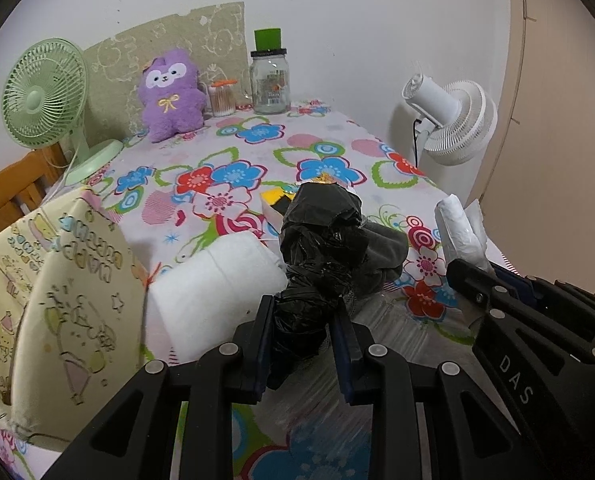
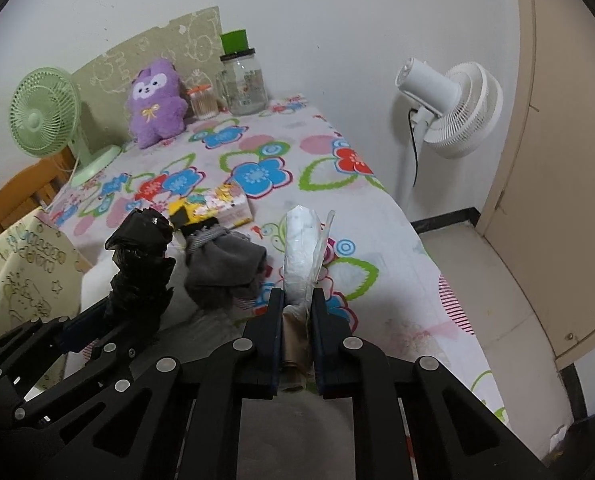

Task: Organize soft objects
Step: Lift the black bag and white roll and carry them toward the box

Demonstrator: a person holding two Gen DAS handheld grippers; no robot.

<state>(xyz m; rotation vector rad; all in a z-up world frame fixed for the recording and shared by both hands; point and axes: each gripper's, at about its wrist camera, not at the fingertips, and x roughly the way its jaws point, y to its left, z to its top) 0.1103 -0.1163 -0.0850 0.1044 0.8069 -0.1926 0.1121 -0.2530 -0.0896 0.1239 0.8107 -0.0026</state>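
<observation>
A desk [image 1: 233, 152] covered in a white cloth printed with bright flowers stands against a pale wall. Two handheld black grippers reach over its near edge, each already holding something soft.

The left gripper [image 1: 303, 320] has its fingers clamped on a crumpled roll of black plastic bags [image 1: 321, 240], which stands up from between them. The right gripper [image 2: 297, 300] has its fingers pressed together on the lower end of a white roll wrapped in clear plastic film [image 2: 301, 248], which points away towards the far edge.

Between the two held rolls, near the near edge, lies a bundle of grey socks [image 2: 225, 272], untouched. Beside it to the left rests a soft white folded pad [image 1: 217, 280]. Just behind the socks sits a small yellow printed packet, possibly tissues [image 2: 217, 208].

At the near left corner stands a cream fabric box printed with cartoon figures [image 1: 69, 288]; its inside is hidden, so whether anything has gone in cannot be told. It looks like the likely place for sorted items.

A purple plush toy [image 1: 171, 96] leans at the far edge beside a clear glass jar with a green lid [image 1: 269, 76].

The tidying seems at an early to middle stage: two items are lifted, several remain loose.
</observation>
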